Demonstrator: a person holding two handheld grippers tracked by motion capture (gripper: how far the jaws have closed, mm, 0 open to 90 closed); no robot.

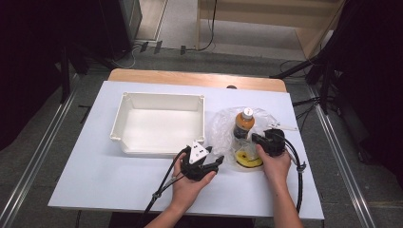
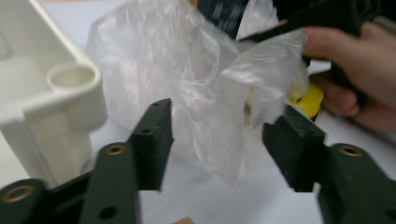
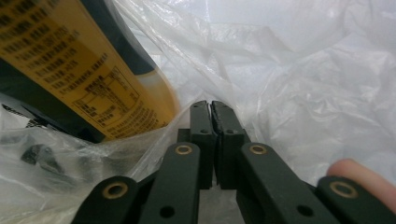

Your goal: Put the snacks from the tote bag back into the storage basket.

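Bagging step: my right gripper [image 3: 212,109] is pinched flat on the clear plastic bag [image 1: 223,126] at 3 o'clock of the white bin [image 1: 124,118], by the orange drink bottle [image 1: 243,124]. My left gripper [image 2: 217,135] gapes half-wide astride the film, gripping nothing — next it should pinch the opposite edge.

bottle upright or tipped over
Upright: the bottle stands in the bag, its white cap on top.

Dense black small print and a boxed table on the bottle's [image 3: 79,65] orange label, too blurred and tilted to read; no other lettering legible.
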